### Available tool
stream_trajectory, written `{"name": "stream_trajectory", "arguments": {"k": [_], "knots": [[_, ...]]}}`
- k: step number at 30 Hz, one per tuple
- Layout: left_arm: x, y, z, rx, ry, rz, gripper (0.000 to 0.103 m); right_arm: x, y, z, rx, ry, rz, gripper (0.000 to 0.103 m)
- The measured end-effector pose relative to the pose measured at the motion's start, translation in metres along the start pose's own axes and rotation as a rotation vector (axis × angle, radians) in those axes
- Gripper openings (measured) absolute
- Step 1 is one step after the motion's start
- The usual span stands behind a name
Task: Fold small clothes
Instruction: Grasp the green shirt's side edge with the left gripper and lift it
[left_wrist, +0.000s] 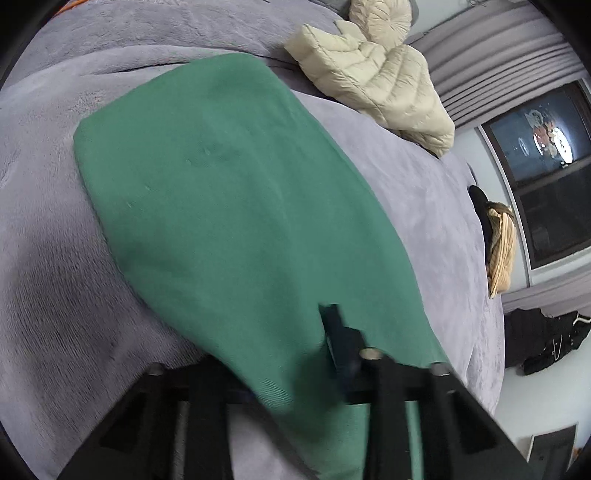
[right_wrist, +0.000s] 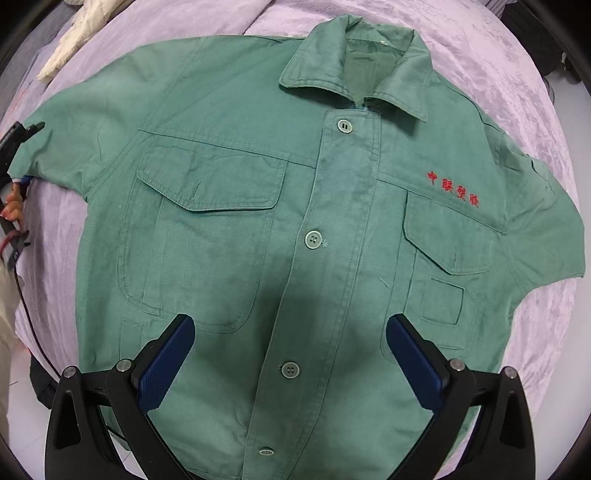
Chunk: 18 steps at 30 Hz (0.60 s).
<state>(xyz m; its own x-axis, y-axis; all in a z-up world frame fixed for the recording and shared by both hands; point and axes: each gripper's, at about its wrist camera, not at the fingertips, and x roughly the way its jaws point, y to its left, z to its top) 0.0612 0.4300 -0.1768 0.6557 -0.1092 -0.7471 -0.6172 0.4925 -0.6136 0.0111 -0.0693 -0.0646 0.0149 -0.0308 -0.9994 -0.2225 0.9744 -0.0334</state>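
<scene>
A green short-sleeved work shirt (right_wrist: 229, 184) lies face up and buttoned on the bed, with its collar at the far side, two chest pockets and red embroidered characters (right_wrist: 452, 190). My right gripper (right_wrist: 291, 354) hangs open above the lower front placket, its blue pads (right_wrist: 166, 365) wide apart and holding nothing. At the picture's left edge my left gripper (right_wrist: 26, 129) sits at the end of the left sleeve. In the left wrist view the green fabric (left_wrist: 221, 203) runs between the fingers of the left gripper (left_wrist: 314, 332). One blue pad (left_wrist: 340, 332) presses on it, and cloth hides the other.
The bed is covered by a grey-lilac plush blanket (left_wrist: 55, 221). A cream puffer jacket (left_wrist: 380, 74) lies at the far side. Beyond the bed edge are a dark window (left_wrist: 546, 166), dark clothes (left_wrist: 543, 339) and a striped beige item (left_wrist: 500, 247). A person's hand (right_wrist: 14, 206) shows at the left.
</scene>
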Motion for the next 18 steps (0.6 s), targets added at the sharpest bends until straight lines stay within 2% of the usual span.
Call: {"name": "stream_trajectory", "arguments": {"k": [1,2,4,6,10,15,18], "knots": [[-0.001,0.003,0.002,-0.005,-0.008,-0.023,0.008,0.001,0.001,0.000,0.000,0.002,0.003,0.103],[-0.004,0.002,0.003,0.011,-0.022,-0.030,0.008,0.002,0.003,-0.001,0.000,0.004,0.006,0.103],[-0.015,-0.017,0.001,0.097,-0.057,-0.015,0.006,0.002,0.004,-0.001,0.005,0.003,0.010,0.103],[-0.030,-0.043,0.000,0.180,-0.092,-0.032,0.006,0.002,0.002,-0.001,0.016,-0.002,0.018,0.103],[-0.065,-0.107,-0.010,0.334,-0.133,-0.158,0.006,-0.004,-0.007,-0.002,0.042,-0.030,0.036,0.103],[-0.093,-0.224,-0.075,0.620,-0.098,-0.349,0.006,-0.016,-0.040,-0.009,0.104,-0.064,0.065,0.103],[-0.083,-0.289,-0.139,0.746,0.012,-0.452,0.006,-0.024,-0.070,-0.015,0.160,-0.094,0.071,0.103]]}}
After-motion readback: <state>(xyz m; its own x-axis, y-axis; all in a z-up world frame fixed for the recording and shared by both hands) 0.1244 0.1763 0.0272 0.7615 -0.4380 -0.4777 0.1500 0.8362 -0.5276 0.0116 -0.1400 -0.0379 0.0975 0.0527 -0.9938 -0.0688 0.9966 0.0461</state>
